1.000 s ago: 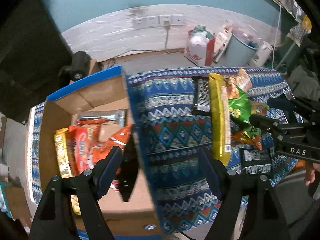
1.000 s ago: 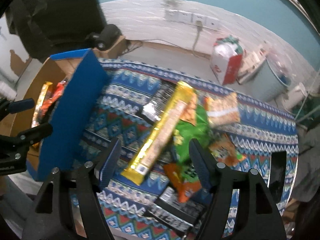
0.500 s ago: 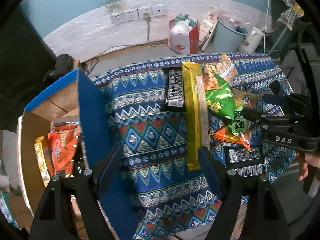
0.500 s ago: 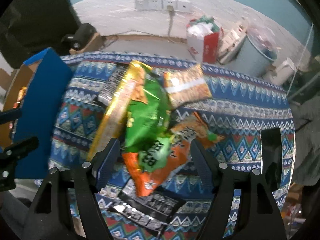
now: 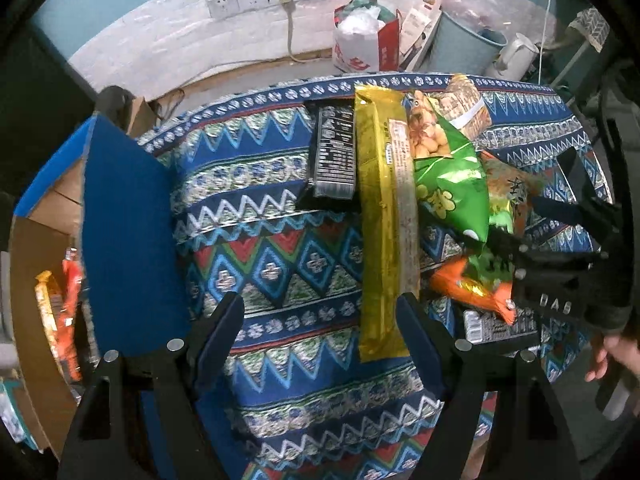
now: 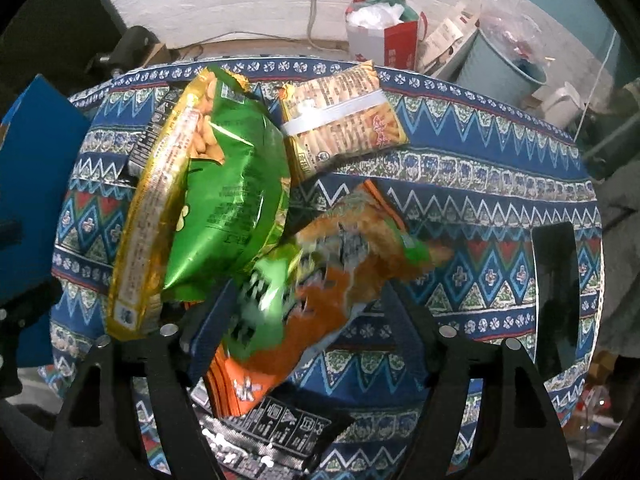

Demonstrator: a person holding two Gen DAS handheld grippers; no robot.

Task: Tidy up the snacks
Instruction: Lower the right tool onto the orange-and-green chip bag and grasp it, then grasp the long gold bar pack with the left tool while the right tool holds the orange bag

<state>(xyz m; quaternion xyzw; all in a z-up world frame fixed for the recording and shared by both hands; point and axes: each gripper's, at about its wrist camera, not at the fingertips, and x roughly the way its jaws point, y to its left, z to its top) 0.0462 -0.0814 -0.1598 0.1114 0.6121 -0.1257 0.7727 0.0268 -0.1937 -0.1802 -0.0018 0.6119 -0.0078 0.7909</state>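
Where the patterned cloth (image 5: 280,264) covers the surface, 6 snack packs lie in a loose heap toward its right half.

Item 1: long gold pack (image 5: 382,216), lengthwise, its near end just inside the left gripper's right finger (image 5: 420,344).
Item 2: black pack (image 5: 334,152), touching the gold pack's left edge at the far end.
Item 3: green bag (image 6: 228,200), overlapping the gold pack's right edge.
Item 4: tan noodle-print pack (image 6: 344,120), at the far side, beside the green bag.
Item 5: orange-and-green bag (image 6: 304,300) (blurred in the right wrist view), partly under the green bag.
Item 6: second black pack (image 6: 276,436), nearest edge, under the orange-and-green bag.

Cardboard box (image 5: 36,264) with blue flap (image 5: 124,240) at the left; orange and yellow packs (image 5: 60,312) inside.

Left gripper (image 5: 320,328): jaws apart over bare cloth, holding nothing.
Right gripper (image 6: 312,320): jaws have just been opening; fingers straddle the orange-and-green bag, pads not pressing it.
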